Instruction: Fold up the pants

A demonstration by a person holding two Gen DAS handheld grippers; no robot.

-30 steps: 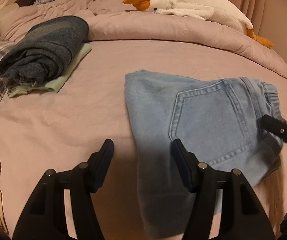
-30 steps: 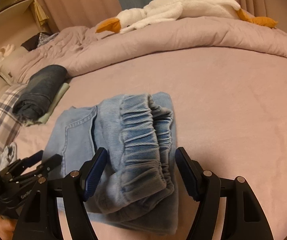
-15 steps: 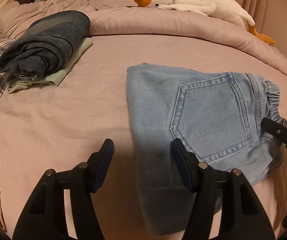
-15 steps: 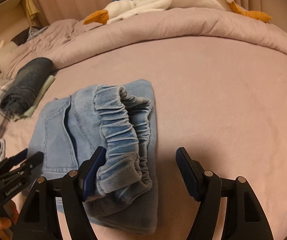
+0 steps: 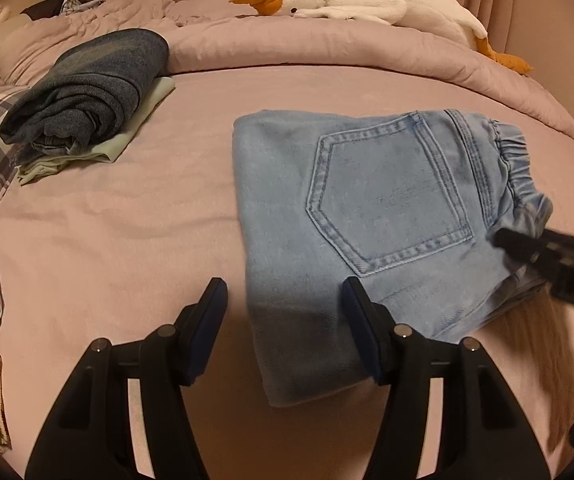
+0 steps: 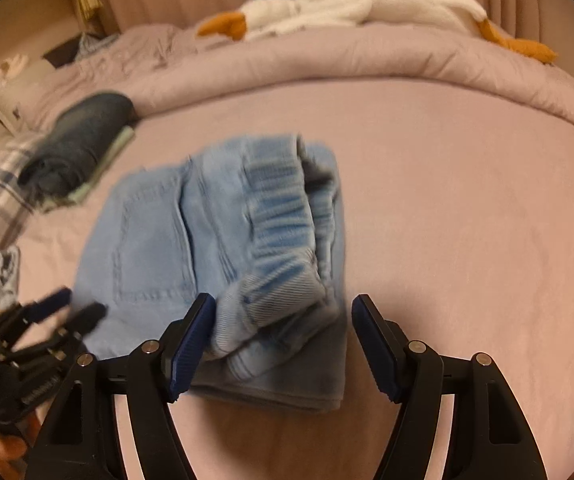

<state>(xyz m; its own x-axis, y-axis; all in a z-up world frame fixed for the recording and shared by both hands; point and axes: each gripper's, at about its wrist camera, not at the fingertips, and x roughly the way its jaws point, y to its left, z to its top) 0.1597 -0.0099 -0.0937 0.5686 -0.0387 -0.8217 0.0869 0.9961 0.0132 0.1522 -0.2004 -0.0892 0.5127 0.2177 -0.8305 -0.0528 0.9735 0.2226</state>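
Folded light-blue pants (image 5: 351,216) lie mid-bed, both grippers empty above them.

The left gripper (image 5: 283,332) hangs open over the pants' near fold edge; the right gripper (image 6: 283,344), also open, straddles the elastic waistband (image 6: 287,220) without pinching it. The fold looks nearly finished, so I would press the bulging waistband flat and square the edges, keeping clear of the stacked dark jeans (image 5: 87,88) towards the bed's (image 5: 107,240) left edge.
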